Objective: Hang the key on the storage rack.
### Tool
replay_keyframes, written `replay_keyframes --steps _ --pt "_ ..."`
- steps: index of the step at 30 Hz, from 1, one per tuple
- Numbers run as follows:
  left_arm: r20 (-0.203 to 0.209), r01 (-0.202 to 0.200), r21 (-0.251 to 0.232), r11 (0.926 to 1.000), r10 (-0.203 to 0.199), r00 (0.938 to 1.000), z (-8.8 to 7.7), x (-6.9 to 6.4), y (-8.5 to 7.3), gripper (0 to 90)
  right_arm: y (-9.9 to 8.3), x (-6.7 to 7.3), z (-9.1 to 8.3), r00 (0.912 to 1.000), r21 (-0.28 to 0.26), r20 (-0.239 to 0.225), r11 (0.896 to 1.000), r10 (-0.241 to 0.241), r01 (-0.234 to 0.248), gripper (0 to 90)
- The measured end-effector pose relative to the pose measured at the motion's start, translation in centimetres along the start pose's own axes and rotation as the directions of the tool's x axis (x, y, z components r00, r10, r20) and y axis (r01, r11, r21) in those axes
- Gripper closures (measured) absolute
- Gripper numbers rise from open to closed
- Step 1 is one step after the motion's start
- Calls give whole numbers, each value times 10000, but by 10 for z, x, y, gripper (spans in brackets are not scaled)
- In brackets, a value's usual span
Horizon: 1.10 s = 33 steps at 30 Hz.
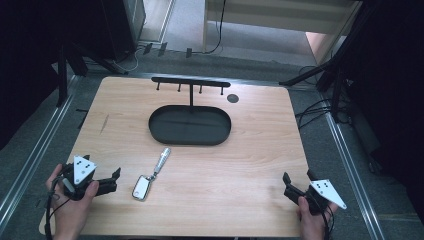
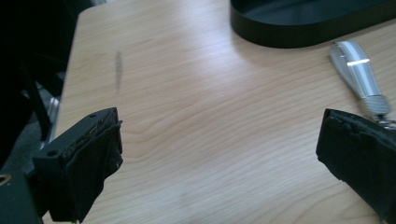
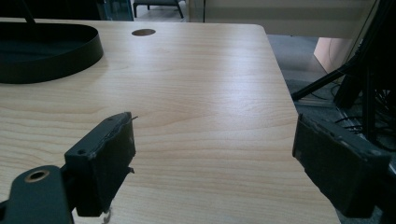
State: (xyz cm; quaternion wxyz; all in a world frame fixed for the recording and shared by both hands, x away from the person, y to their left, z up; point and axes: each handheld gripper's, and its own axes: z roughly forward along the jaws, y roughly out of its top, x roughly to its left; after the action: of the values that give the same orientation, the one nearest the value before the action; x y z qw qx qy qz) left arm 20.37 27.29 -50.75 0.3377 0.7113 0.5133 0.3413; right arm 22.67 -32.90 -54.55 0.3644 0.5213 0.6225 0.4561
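Observation:
A white car key [image 1: 142, 187] with a silvery strap [image 1: 161, 160] lies on the wooden table [image 1: 250, 150], in front of a black oval tray [image 1: 190, 137]. A T-shaped black rack with several hooks [image 1: 190, 82] rises from the tray's far rim. My left gripper [image 1: 116, 181] is open just left of the key, its jaws pointing toward it and holding nothing. In the left gripper view the strap [image 2: 357, 70] lies past the right jaw and the tray [image 2: 303, 32] is ahead. My right gripper [image 1: 298, 176] is open near the front right corner, empty over bare wood [image 3: 215, 93].
A round dark grommet hole [image 1: 232, 98] sits at the back right of the table, seen also as a hole [image 3: 143, 32] in the right gripper view. Black tripod legs and cables [image 1: 320, 75] stand off the right edge. The tray's wall [image 3: 56, 56] lies far left of my right gripper.

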Motion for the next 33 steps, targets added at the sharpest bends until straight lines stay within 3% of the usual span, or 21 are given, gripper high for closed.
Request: replay_keyframes --steps 5,8,13,17,18,21,24,25,26,28,29,30,32,33 --pt "293 -370 256 9990 362 9989 2 -13 19 6 0 -1 1 10000 32 -47 10000 87 -86 130" --pt "267 -725 561 9958 711 9971 4 -20 31 6 0 -2 1 9999 26 -79 9999 132 -131 130" --pt "841 -1406 1276 9818 1305 9879 9 -38 51 6 0 -2 1 9998 62 -129 9999 151 -150 130" --pt "996 -1589 1502 9758 1450 9844 12 -47 60 6 0 -2 1 9998 42 -137 9999 133 -133 130" --pt "1044 -1685 1695 9710 1523 9828 15 -52 66 7 0 -2 1 9998 45 -139 9999 129 -129 130" --pt "967 -1694 1924 9666 1531 9835 17 -57 72 53 1 -2 1 9998 58 -148 9999 123 -123 130" --pt "1222 -1863 2506 9500 1599 9795 26 -65 81 95 1 -2 1 9997 71 -159 9998 163 -162 130" --pt "1222 -1863 2506 9500 1599 9795 26 -65 81 124 1 -2 1 9997 71 -159 9998 163 -162 130" --pt "1135 -1926 2718 9429 1674 9793 30 -69 84 143 1 -3 1 9997 87 -165 9998 185 -184 130" --pt "1189 -2005 2758 9401 1736 9776 31 -71 85 162 1 -3 1 9997 99 -159 9997 206 -204 130" --pt "1163 -2035 2937 9340 1763 9774 35 -74 87 184 1 -3 1 9997 101 -163 9997 207 -205 130" --pt "1163 -2035 2937 9340 1763 9774 35 -74 87 208 1 -3 1 9997 101 -163 9997 207 -205 130" --pt "1274 -2228 3239 9195 1909 9733 40 -77 88 242 1 -3 1 9997 104 -172 9997 200 -198 130" --pt "1362 -2153 3440 9139 1783 9745 44 -79 87 281 1 -3 1 9997 107 -171 9998 197 -195 130"
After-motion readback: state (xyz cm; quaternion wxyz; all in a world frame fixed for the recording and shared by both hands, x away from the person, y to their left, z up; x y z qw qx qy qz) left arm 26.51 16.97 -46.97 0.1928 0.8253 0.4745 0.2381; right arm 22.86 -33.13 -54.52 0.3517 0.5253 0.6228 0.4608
